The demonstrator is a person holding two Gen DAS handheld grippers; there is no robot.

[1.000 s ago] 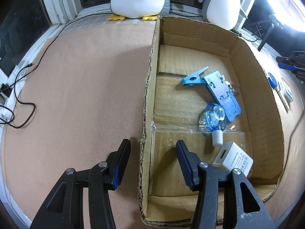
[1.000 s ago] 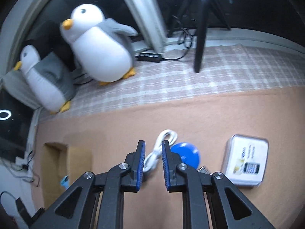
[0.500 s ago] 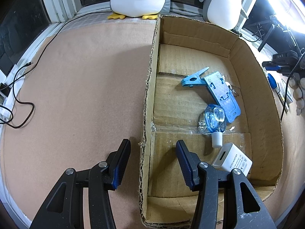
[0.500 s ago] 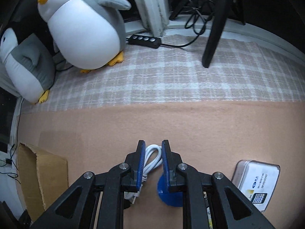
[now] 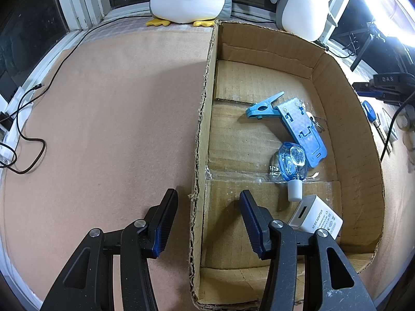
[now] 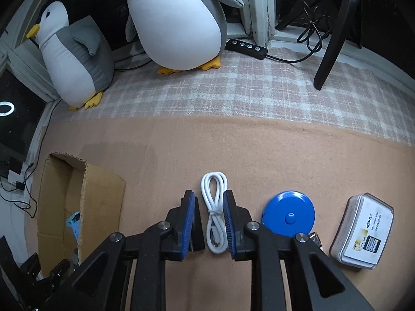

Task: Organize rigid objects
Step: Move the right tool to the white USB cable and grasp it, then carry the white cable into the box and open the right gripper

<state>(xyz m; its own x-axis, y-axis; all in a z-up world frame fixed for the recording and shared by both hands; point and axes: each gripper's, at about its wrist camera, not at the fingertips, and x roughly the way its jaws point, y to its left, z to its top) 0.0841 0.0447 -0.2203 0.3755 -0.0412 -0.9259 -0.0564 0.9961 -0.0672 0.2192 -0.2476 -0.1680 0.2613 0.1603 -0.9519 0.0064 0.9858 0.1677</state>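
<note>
My right gripper points down at the tan mat, and its jaws are opening. A coiled white cable lies between its blue pads, which do not squeeze it. To its right lie a round blue tape measure and a clear-lidded case. My left gripper is open and straddles the left wall of the cardboard box without touching it. Inside the box lie a blue clip, a blue folding stand, a small blue bottle and a white charger.
Two plush penguins sit on the checked cloth at the back by the window, beside a black power strip and a tripod leg. A black cord trails along the mat's left edge. The cardboard box stands left of the right gripper.
The right gripper has shifted and rolled so that the white cable now lies between its jaws, which stand wider apart. The left gripper has not moved.
</note>
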